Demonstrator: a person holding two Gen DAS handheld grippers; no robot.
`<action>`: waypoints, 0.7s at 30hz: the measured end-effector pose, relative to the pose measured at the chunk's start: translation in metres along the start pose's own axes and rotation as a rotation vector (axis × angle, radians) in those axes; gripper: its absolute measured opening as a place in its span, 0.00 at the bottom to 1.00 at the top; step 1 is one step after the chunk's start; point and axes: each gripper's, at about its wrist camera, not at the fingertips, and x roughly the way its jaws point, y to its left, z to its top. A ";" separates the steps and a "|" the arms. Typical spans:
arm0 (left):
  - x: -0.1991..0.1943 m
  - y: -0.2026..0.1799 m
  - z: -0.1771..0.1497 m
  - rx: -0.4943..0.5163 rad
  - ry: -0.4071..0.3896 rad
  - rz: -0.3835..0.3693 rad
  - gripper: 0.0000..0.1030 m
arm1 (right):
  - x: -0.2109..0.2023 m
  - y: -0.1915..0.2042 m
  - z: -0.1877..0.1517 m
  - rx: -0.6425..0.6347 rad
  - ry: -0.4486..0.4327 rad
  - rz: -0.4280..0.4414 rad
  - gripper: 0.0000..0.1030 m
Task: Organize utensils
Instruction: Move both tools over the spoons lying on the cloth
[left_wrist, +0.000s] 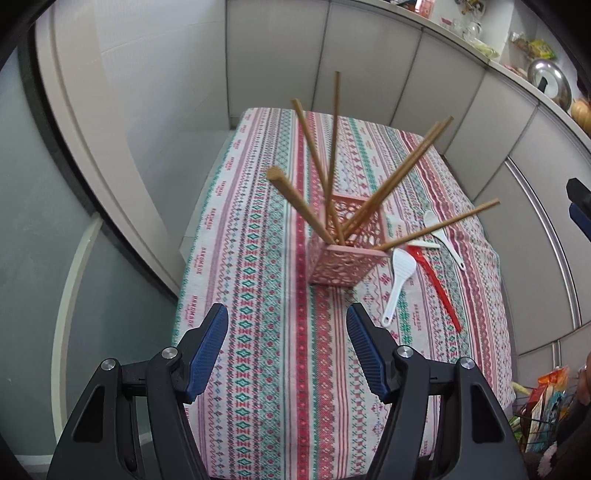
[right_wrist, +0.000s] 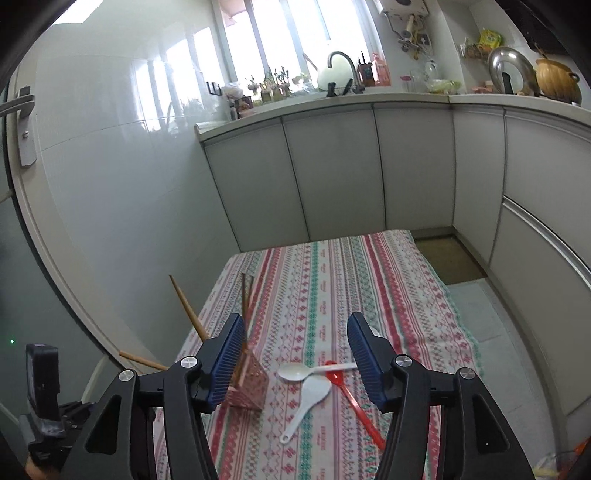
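A pink perforated holder (left_wrist: 345, 254) stands on the patterned tablecloth (left_wrist: 258, 295) with several wooden chopsticks (left_wrist: 334, 155) fanned out of it. Right of it lie a white rice paddle (left_wrist: 399, 280), a red slotted spoon (left_wrist: 436, 288) and white spoons (left_wrist: 443, 236). My left gripper (left_wrist: 287, 350) is open and empty, above the cloth in front of the holder. My right gripper (right_wrist: 295, 356) is open and empty, above the holder (right_wrist: 251, 387), white paddle (right_wrist: 306, 404), white spoon (right_wrist: 295, 371) and red spoon (right_wrist: 351, 398).
White cabinet doors (right_wrist: 332, 173) run behind and right of the table. The counter above holds a sink tap (right_wrist: 341, 61), a metal lid (right_wrist: 511, 70) and a brown pot (right_wrist: 556, 79). A tiled wall (right_wrist: 110, 184) is on the left. Bags sit at the floor right (left_wrist: 546, 406).
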 end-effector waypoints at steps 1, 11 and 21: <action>0.001 -0.005 -0.002 0.012 0.007 0.000 0.67 | -0.002 -0.007 -0.001 0.008 0.016 -0.005 0.64; 0.021 -0.059 -0.018 0.104 0.097 -0.038 0.68 | 0.009 -0.069 -0.031 0.044 0.248 -0.084 0.76; 0.075 -0.112 -0.040 0.226 0.173 -0.070 0.68 | 0.048 -0.126 -0.071 0.077 0.444 -0.136 0.76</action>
